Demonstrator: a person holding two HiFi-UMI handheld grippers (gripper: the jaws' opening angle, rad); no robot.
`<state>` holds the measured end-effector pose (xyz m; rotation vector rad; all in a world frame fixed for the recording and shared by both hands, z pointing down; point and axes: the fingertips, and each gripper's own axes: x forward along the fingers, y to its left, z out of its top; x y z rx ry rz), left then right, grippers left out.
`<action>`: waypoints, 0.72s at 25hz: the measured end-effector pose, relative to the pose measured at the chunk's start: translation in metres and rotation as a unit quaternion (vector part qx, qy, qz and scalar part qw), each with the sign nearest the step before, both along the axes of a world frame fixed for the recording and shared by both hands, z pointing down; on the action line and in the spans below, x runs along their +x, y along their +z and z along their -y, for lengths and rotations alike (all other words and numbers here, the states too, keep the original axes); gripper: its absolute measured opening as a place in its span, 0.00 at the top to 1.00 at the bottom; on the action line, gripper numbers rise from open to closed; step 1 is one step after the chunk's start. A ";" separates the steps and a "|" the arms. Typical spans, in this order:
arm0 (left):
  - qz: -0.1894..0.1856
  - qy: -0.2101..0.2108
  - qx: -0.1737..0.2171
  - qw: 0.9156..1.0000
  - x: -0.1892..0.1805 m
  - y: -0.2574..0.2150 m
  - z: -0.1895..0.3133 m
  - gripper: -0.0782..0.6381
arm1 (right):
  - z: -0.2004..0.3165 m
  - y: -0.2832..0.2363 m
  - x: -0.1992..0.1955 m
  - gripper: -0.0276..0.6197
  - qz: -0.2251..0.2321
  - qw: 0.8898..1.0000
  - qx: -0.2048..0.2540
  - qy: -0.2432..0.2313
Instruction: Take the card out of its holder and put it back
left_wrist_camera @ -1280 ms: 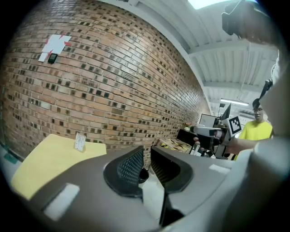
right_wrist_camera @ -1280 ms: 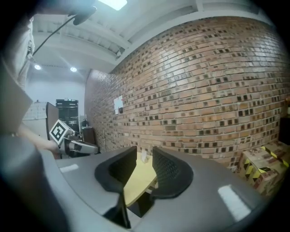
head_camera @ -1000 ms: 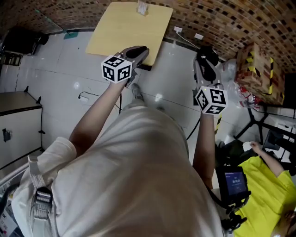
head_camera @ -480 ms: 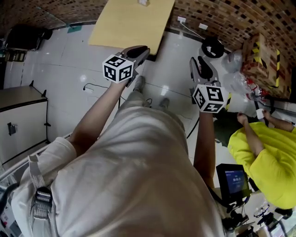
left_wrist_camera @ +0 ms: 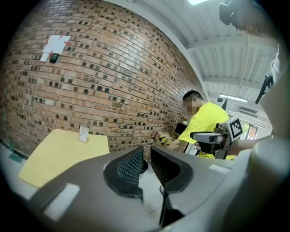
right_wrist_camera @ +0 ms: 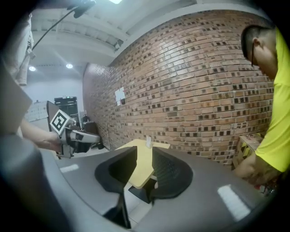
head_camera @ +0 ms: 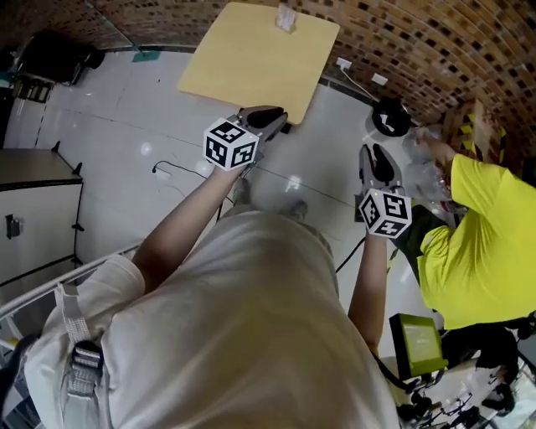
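— How's the light?
— Bright, even and white. Ceiling lamps [right_wrist_camera: 115,1] sit at twelve o'clock in both gripper views.
— Any glare or shadows?
— There are small soft hot spots on the glossy floor [head_camera: 292,181] in the head view, at the centre and toward nine o'clock. Shadows are faint.
— Sharpness?
— The head view is crisp. The gripper views are fisheye: the brick wall [left_wrist_camera: 90,68] bows, the rim goes black all round, and the foreground from five to eight o'clock is soft.

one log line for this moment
stage: before pickup | left gripper: open, empty | right gripper: open, empty | card holder: on table, untouched
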<state>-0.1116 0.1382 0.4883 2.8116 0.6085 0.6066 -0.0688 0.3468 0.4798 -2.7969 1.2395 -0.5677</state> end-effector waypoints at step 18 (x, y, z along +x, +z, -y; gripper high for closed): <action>0.008 -0.021 -0.011 1.000 -0.049 0.013 0.151 0.79 | 0.084 0.020 -0.033 0.80 0.027 0.998 -0.007 0.047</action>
